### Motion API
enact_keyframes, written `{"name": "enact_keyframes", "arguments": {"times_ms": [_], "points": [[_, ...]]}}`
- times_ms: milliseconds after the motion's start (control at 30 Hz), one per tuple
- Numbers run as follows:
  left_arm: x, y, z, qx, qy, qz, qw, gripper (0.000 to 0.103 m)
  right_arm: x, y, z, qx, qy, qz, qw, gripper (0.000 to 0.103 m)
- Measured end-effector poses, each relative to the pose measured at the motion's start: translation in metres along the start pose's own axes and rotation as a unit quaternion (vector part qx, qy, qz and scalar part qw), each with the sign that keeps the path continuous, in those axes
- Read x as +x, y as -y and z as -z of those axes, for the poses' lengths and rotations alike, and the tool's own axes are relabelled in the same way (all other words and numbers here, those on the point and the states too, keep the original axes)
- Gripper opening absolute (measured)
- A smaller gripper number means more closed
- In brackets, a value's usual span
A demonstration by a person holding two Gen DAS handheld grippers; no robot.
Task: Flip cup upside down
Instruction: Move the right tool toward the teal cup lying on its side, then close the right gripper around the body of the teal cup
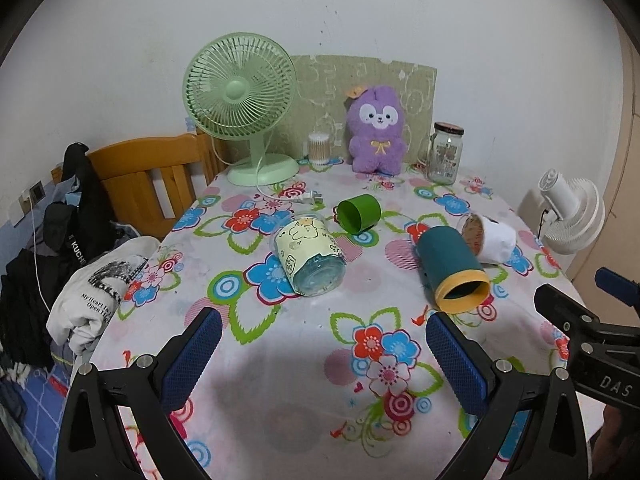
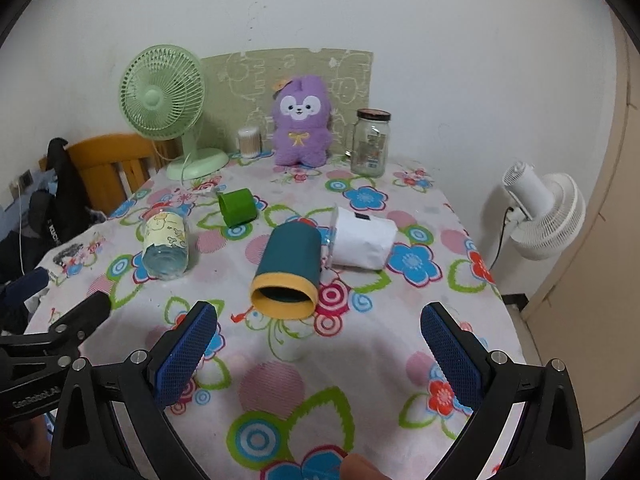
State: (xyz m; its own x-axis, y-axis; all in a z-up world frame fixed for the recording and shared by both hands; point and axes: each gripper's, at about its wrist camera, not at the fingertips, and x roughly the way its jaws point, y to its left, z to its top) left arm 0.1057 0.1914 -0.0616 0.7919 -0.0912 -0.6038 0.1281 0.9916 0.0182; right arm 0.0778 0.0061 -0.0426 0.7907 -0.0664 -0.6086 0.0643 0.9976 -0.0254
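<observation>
**Four cups lie on their sides in front of your jaws**

Your left gripper (image 1: 324,334) has its jaws spread wide, with nothing between them. Your right gripper (image 2: 319,330) is the same: jaws spread wide and holding nothing. Both hang over the near part of the worktop (image 1: 304,360), which has a flower cloth on it.

Just past your right jaws lies the teal cup (image 2: 290,268). It is on its side, and its yellow rim and open mouth face you. Right behind it, and it looks like touching, lies the white cup (image 2: 362,244), also on its side.

In front of your left jaws, a bit farther off, lies the glass cup (image 1: 310,262) with a yellow cartoon picture. Its thick bottom faces you. Behind it lies the small green cup (image 1: 358,214), on its side too.

At the back of the worktop stand a green fan (image 1: 244,104), a purple plush toy (image 1: 376,130) and a glass jar (image 1: 445,152).
</observation>
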Motion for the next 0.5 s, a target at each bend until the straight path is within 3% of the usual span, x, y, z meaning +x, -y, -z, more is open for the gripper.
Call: {"name": "enact_keyframes", "arguments": {"times_ms": [300,500], "points": [[0.041,-0.002,-0.016,0.015,-0.027,-0.008,0.9995,0.103,0.053,-0.014,-0.025,-0.030,-0.032,0.014,0.999,0.103],[0.072,0.001,-0.024,0.030,-0.051,-0.021,0.9980,0.103,0.093,-0.019,-0.040,-0.041,-0.063,-0.007,0.997,0.103]]}}
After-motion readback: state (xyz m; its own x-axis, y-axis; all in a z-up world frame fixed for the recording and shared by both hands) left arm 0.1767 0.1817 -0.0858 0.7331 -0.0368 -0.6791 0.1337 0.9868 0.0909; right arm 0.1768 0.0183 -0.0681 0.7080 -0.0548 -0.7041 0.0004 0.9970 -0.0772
